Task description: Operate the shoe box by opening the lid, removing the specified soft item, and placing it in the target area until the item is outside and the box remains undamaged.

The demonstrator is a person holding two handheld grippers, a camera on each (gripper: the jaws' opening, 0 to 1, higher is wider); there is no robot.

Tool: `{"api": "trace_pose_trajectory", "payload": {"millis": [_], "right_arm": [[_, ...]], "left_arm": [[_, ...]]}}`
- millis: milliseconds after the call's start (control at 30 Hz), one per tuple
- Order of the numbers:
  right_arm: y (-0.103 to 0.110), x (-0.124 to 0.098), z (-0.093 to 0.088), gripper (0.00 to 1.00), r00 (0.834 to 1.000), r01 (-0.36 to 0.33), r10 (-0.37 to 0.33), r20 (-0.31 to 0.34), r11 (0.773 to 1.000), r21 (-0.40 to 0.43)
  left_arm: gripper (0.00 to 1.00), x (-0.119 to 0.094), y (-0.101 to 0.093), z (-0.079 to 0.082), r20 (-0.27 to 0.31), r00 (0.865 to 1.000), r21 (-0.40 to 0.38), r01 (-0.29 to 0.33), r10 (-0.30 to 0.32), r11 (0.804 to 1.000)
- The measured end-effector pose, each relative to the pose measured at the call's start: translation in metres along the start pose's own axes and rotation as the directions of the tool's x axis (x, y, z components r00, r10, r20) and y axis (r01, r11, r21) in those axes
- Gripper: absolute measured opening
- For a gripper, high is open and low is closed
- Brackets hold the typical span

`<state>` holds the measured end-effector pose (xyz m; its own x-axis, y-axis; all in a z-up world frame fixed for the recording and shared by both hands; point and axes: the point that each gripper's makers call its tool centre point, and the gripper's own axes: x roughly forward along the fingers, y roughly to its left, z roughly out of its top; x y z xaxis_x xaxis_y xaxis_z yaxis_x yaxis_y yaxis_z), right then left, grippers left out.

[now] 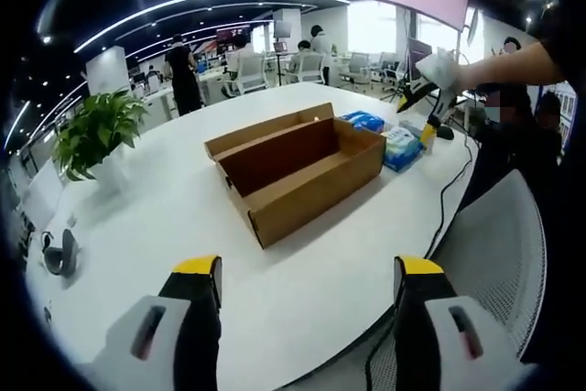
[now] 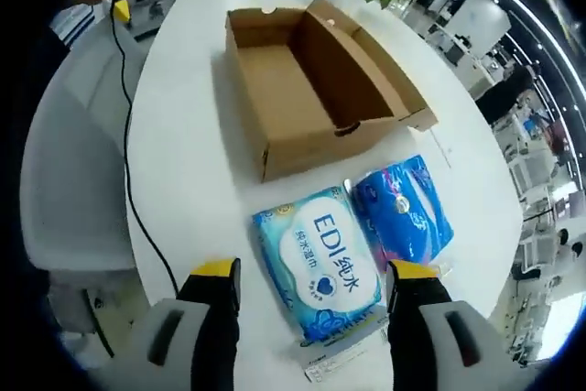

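Note:
The brown cardboard shoe box [image 1: 302, 171] stands open on the white table [image 1: 165, 208], its lid [image 1: 265, 132] folded back, and its inside looks empty [image 2: 279, 80]. Beside the box lie two soft packs: a light blue wipes pack [image 2: 316, 263] with white lettering and a darker blue pack [image 2: 403, 208]. My right gripper [image 2: 311, 274] hovers open over the wipes pack, gripping nothing. In the left gripper view it hangs above the packs [image 1: 400, 146], held by a hand [image 1: 439, 70]. My left gripper [image 1: 309, 272] is open near the table's edge, well short of the box.
A potted plant [image 1: 96, 130] stands at one end of the table. A black cable [image 2: 128, 153] trails over the table edge by a white mesh chair [image 2: 64, 162]. A small grey device [image 1: 59, 254] lies near the rim. People stand far off.

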<state>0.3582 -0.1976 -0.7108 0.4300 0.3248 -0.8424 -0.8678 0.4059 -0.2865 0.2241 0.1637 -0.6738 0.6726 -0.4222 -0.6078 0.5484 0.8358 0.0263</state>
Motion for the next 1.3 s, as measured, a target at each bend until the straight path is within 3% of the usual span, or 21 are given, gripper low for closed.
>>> {"api": "trace_pose_trajectory", "payload": {"millis": [133,233,400,567,633,733,833,933,1100,1233,1300], "right_arm": [[-0.009,-0.017,0.013,0.67,0.994,0.076,-0.082,0.070,0.993,0.095],[-0.017,-0.031,0.020,0.74,0.982,0.131,-0.154,0.106,0.971,0.201],[-0.014,-0.045,0.030,0.79,0.971,0.112,-0.175,0.161,0.935,0.337],[-0.005,-0.055,0.033,0.76,0.964,0.088,-0.175,0.200,0.920,0.383],[-0.001,-0.059,0.037,0.78,0.956,0.077,-0.185,0.227,0.907,0.413],[0.004,-0.064,0.043,0.83,0.947,0.083,-0.200,0.251,0.909,0.409],[0.001,-0.071,0.049,0.84,0.936,0.093,-0.225,0.271,0.900,0.427],[-0.009,-0.085,0.056,0.84,0.919,0.098,-0.265,0.292,0.870,0.483],[-0.008,-0.102,0.067,0.83,0.899,0.070,-0.277,0.339,0.855,0.514],[-0.005,-0.119,0.071,0.79,0.887,0.110,-0.315,0.338,0.854,0.508],[-0.006,-0.126,0.070,0.79,0.875,0.133,-0.347,0.337,0.842,0.523]], "left_arm": [[0.74,0.004,-0.001,0.002,-0.011,1.000,0.033,0.013,-0.012,0.999],[0.74,0.007,-0.001,0.006,-0.014,1.000,0.048,0.015,-0.015,0.999],[0.72,0.010,0.001,0.010,-0.016,1.000,0.061,0.021,-0.020,0.998],[0.73,0.013,0.005,0.010,-0.032,0.999,0.065,0.019,-0.017,0.998],[0.73,0.013,0.006,0.012,-0.027,0.999,0.068,0.019,-0.018,0.997],[0.73,0.015,0.008,0.011,-0.033,0.999,0.071,0.026,-0.023,0.997],[0.73,0.018,0.010,0.012,-0.035,0.999,0.087,0.033,-0.030,0.996],[0.72,0.019,0.012,0.016,-0.033,0.999,0.088,0.040,-0.037,0.995],[0.69,0.023,0.015,0.023,-0.029,0.999,0.095,0.047,-0.044,0.994],[0.68,0.028,0.014,0.029,-0.035,0.997,0.125,0.073,-0.069,0.989],[0.67,0.032,0.015,0.034,-0.032,0.996,0.158,0.081,-0.077,0.984]]}}
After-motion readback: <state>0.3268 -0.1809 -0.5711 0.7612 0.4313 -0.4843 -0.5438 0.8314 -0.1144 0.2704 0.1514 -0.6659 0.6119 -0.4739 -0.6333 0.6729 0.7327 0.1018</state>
